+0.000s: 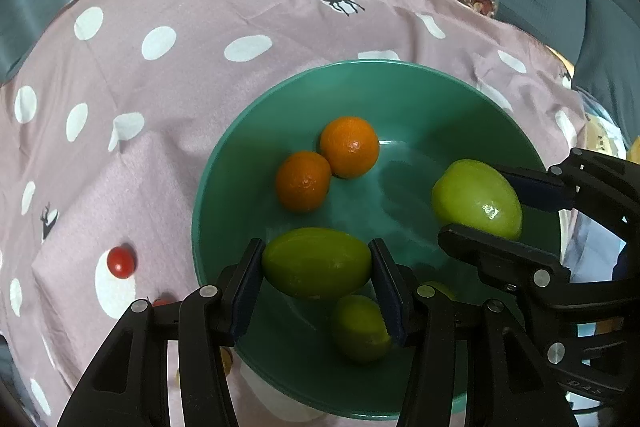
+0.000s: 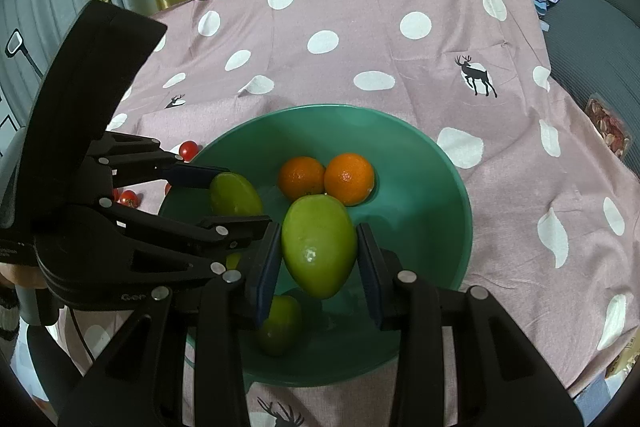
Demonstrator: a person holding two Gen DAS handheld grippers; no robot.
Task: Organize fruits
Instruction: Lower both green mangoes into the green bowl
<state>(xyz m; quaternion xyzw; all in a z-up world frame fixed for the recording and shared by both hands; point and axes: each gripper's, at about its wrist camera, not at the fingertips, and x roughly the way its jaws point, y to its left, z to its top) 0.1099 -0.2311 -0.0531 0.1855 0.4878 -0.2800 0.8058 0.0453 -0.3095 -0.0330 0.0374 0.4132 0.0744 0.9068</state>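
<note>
- One teal bowl (image 1: pixel 420 95) is sitting on the polka-dot cloth (image 1: pixel 180 27) covering the bench.
- Two grippers are hovering over it: the left gripper (image 1: pixel 318 263) and right gripper (image 2: pixel 318 251), jaws each closing on one glossy green mango.
- Three mangoes are showing: left-held mango (image 1: pixel 316 262), right-held mango (image 2: pixel 319 245), loose mango (image 1: pixel 360 327) lying in the bowl.
- Two oranges (image 1: pixel 349 146) are touching inside.
- Two red cherry tomatoes (image 1: pixel 121 261) are lying just beside the bowl.

Bowl (image 1: pixel 400 87) far half: open beyond two oranges (image 1: pixel 326 163).
Bowl near half: crowded by both grippers and green fruits (image 1: pixel 360 327).
Far surface (image 2: pixel 400 67): bare cloth.
</note>
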